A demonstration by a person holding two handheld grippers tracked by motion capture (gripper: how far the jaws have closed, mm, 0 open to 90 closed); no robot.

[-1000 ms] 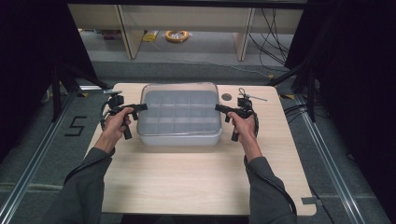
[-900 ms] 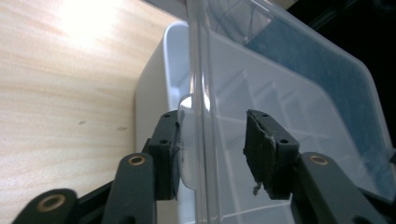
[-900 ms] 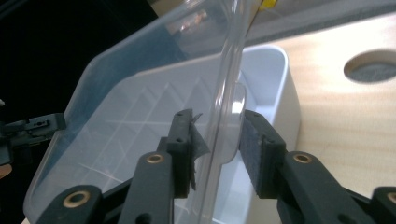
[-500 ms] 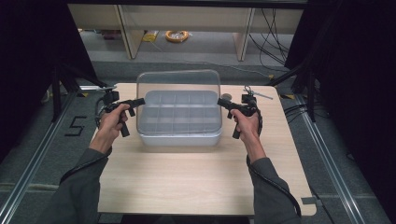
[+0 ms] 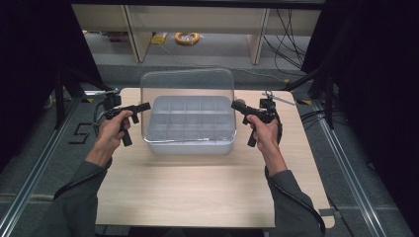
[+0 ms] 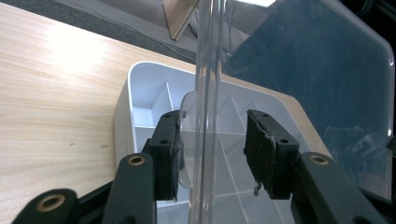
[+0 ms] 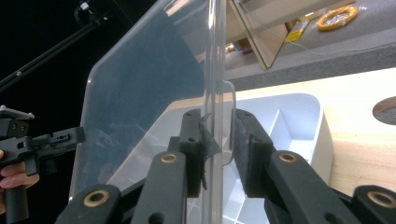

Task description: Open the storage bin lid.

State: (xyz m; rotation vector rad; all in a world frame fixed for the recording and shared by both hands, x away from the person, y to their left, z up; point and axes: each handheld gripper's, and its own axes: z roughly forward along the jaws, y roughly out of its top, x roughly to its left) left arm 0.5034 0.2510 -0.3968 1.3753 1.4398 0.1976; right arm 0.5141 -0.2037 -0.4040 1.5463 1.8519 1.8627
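- Both grippers are being kept closed on the clear lid point(image 5: 188, 101), one at each short edge, with the lid standing tilted up above the white divided box point(image 5: 190, 128) in the middle of the table point(image 5: 197, 192).
- At the left, the left gripper point(image 5: 143, 106) is being held narrowly shut on the lid's side tab, as the left gripper view point(image 6: 212, 149) shows; one pad is touching the tab and the other is standing a little off the rim.
- At the right, the right gripper point(image 5: 237, 104) is being clamped on the opposite tab, with the rim pinched between its pads point(image 7: 247, 149).
- For the lift to go well, both hands are best being raised evenly, so the lid is not being twisted or dragged against the box wall; that is a judgement.
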